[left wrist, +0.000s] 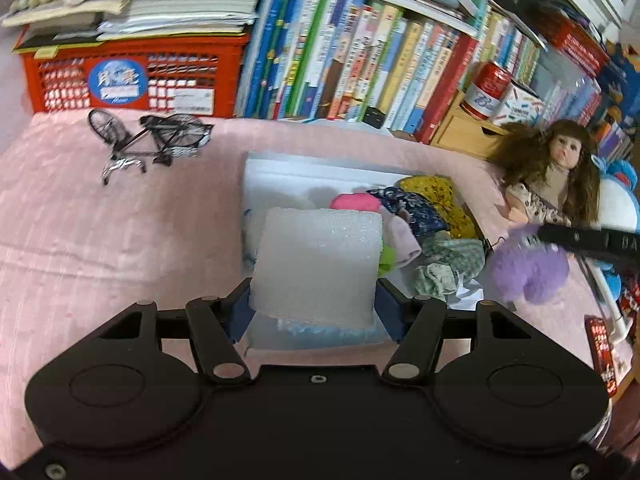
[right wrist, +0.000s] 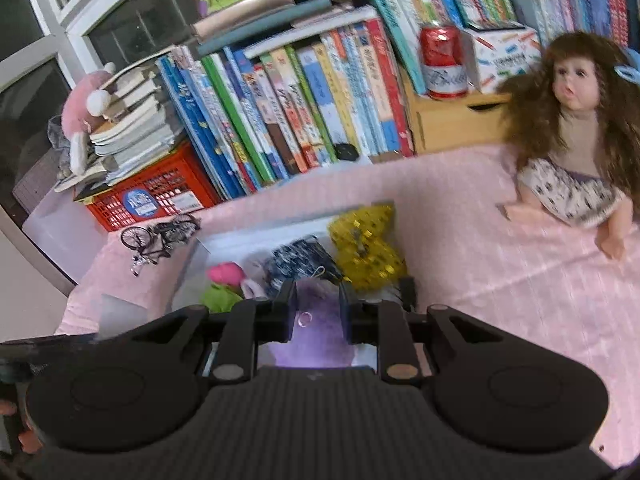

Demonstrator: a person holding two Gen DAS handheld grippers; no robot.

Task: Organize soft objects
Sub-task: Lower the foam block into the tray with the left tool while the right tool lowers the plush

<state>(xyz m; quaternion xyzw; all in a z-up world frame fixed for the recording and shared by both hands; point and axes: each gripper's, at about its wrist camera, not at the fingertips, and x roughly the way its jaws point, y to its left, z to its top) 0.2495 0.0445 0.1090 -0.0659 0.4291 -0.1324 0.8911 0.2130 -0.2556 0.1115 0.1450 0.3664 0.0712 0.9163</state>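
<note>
White foam block (left wrist: 316, 268) clamped between left tongs (left wrist: 314, 300), jaws half spread, above white foam box (left wrist: 256, 178) on pink-covered tabletop (left wrist: 100, 220). Purple plush toy (right wrist: 316, 320) pinched in right tongs (right wrist: 318, 308), jaws nearly together, over same box; seen from outside in left view (left wrist: 528, 272). In box: pink, blue-patterned, yellow (right wrist: 368, 248) and green-checked cloths. Readable: only "Bud…" script on red can (right wrist: 442, 62); round blue label on red crate (left wrist: 120, 80) too blurred. Right view alone shows window and pink plush on book stack. Nearby: miniature bicycle (left wrist: 148, 140), doll (right wrist: 576, 128), rows of books (left wrist: 360, 52).
</note>
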